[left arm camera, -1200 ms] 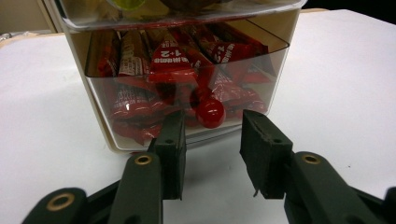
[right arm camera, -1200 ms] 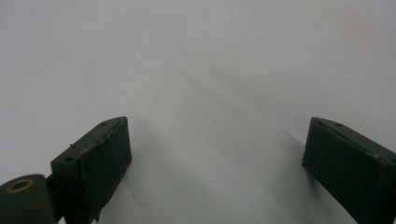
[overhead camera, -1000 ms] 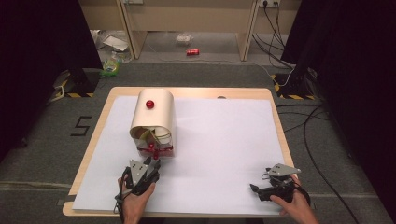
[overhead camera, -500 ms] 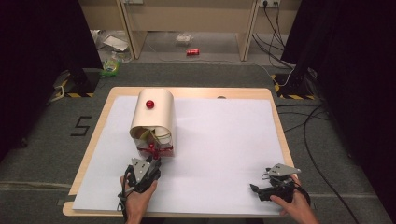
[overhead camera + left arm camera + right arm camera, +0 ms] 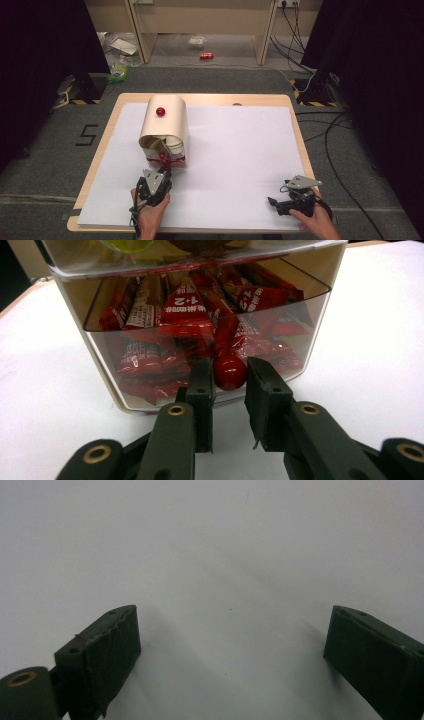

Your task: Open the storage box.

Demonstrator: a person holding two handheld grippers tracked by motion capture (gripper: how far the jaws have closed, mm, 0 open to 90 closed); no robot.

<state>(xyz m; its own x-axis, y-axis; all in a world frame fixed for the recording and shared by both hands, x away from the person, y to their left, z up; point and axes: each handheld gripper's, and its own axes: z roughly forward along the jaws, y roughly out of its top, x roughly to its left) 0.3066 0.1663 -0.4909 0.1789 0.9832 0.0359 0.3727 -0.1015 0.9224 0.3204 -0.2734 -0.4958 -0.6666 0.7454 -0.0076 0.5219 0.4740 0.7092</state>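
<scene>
A cream roll-top box [image 5: 165, 122] with a red knob on top [image 5: 160, 111] stands on the left half of the white sheet. Its clear lower drawer [image 5: 310, 315] holds several red sachets [image 5: 185, 310] and carries a small red knob [image 5: 230, 372] on its front. My left gripper [image 5: 230, 371] is at that drawer front, its jaws closed against both sides of the knob; in the high view the left gripper [image 5: 162, 169] touches the box's near end. My right gripper [image 5: 272, 202] rests low at the near right, open, with only bare sheet between its fingers [image 5: 105, 655].
The white sheet [image 5: 240, 150] covers most of the wooden table [image 5: 295, 125]. Beyond the table, a red can [image 5: 206, 56] and litter lie on the floor. Cables [image 5: 335, 145] run along the floor to the right.
My left gripper has crept a little forward toward the drawer front. The right gripper has stayed where it was.
</scene>
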